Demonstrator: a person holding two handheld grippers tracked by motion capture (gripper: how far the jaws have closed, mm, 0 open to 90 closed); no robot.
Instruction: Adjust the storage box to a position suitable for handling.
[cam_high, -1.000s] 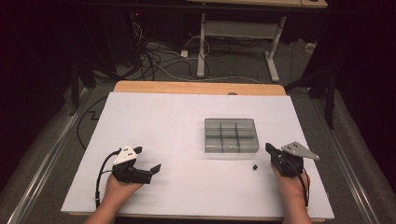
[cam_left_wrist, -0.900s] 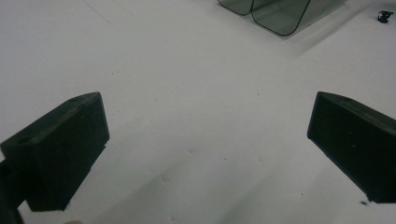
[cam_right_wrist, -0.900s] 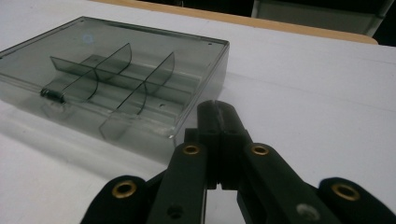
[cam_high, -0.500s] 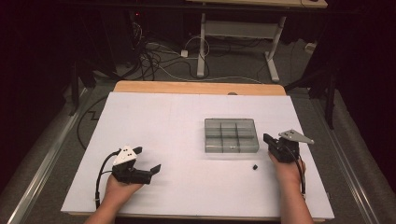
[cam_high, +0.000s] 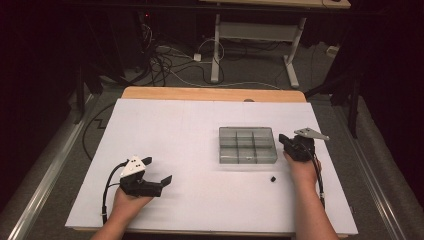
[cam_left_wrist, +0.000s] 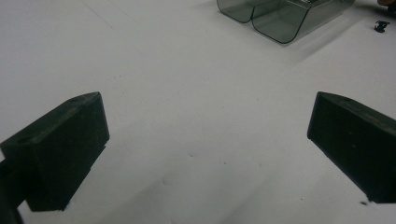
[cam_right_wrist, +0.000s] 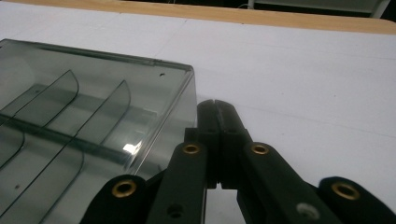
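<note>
The clear compartment box (cam_high: 247, 145) sits just beside your right gripper (cam_high: 284, 141), its near wall right against the closed jaws, which pinch nothing. Your right forearm reaches straight forward, wrist level. A small black part (cam_high: 273, 178) lies on the bench just behind that gripper. Your left gripper (cam_high: 165, 180) rests well apart from the box, jaws spread wide over bare white bench (cam_high: 175, 125). Cables (cam_high: 170, 60) sprawl on the floor beyond.
</note>
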